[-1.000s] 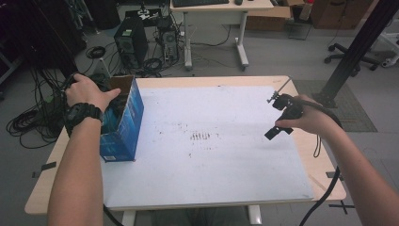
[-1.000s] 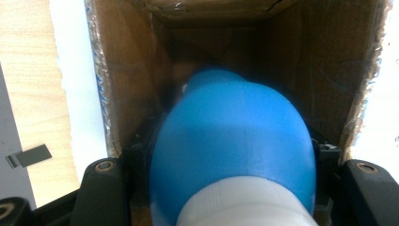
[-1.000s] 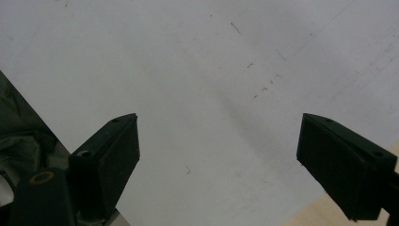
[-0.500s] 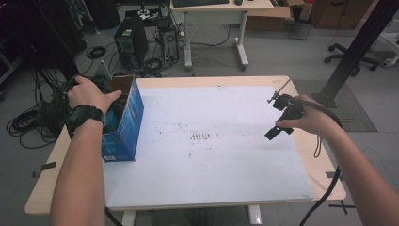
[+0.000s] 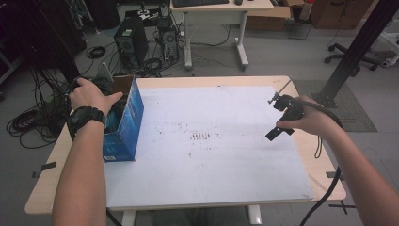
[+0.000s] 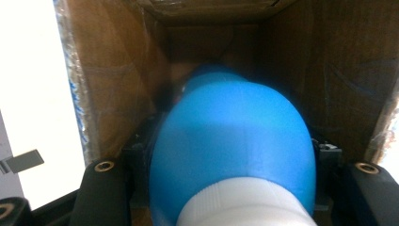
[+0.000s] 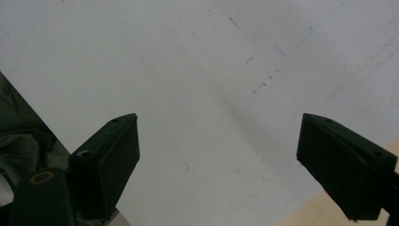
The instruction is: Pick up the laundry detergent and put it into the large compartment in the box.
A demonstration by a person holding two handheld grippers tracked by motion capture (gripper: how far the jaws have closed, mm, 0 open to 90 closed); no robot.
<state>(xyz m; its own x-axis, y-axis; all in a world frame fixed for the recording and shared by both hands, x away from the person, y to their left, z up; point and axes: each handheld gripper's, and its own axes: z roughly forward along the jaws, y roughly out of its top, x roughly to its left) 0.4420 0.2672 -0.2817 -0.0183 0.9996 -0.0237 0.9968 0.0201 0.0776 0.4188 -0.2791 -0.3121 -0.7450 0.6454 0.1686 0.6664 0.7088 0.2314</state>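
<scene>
The blue bottle (image 6: 230, 146) with its white cap (image 6: 244, 205) sits down inside the open cardboard box (image 5: 124, 120), at about nine o'clock on the table (image 5: 301, 155) from where I stand. In the left gripper view its long axis runs straight away from me, cap end toward my camera and rounded body pointing toward the brown far wall of the box at twelve o'clock. My left gripper (image 6: 230, 188) is clenched on it: the jaws sit tight against the bottle's flanks at three and nine o'clock, low by the cap. From above, my left hand (image 5: 89, 96) covers the box opening, so the grip itself is hidden there. My right gripper (image 7: 219, 160) is released, jaws wide over the bare white sheet (image 7: 188, 70) with nothing between them; in the high view it hangs (image 5: 282, 117) at roughly three o'clock, well apart from the box. The left hand is plainly the nearer one. I judge the next move turns on drawing the bottle back along its own axis, cap first, clear of the box walls on either side.
</scene>
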